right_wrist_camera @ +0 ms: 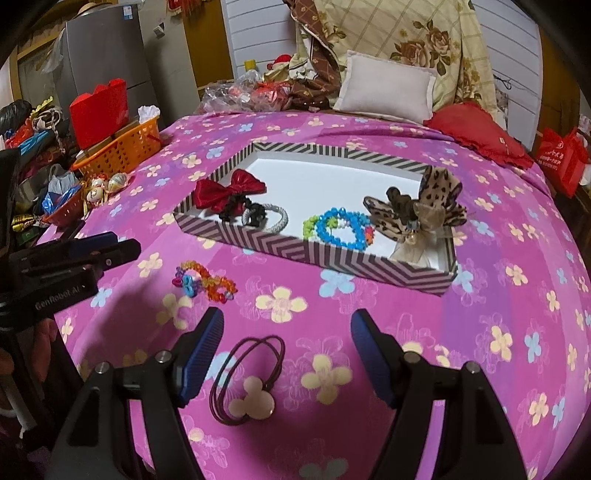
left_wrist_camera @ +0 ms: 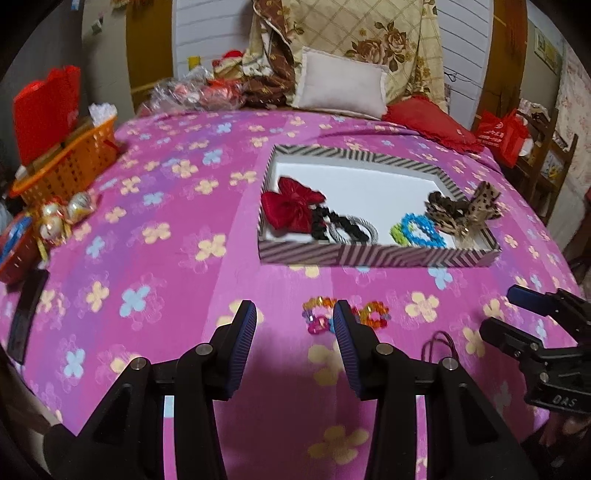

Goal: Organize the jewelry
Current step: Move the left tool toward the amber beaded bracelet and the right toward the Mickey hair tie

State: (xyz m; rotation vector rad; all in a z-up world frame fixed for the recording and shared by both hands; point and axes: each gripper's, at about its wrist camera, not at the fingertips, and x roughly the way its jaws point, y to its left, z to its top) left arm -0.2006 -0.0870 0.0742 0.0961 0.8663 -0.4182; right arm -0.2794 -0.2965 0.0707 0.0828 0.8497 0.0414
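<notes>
Now both grippers, left (left_wrist_camera: 295,314) & right (right_wrist_camera: 286,325), jaws apart, empty; striped box (right_wrist_camera: 369,266) beyond; bed (right_wrist_camera: 480,295) otherwise unobstructed

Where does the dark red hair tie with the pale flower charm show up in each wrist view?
Left wrist: hair tie only partly seen, lower right, loops peeking out beside the left gripper's right finger.
Right wrist: hair tie in full, bottom centre, lying between the right gripper's open jaws.
Shared landmark: striped box, beyond it on the bedspread.

A big bed (right_wrist_camera: 369,325) with a pink flower sheet fills the room. Pillows (right_wrist_camera: 388,86) lean on the white wall (right_wrist_camera: 255,33) far ahead.
</notes>
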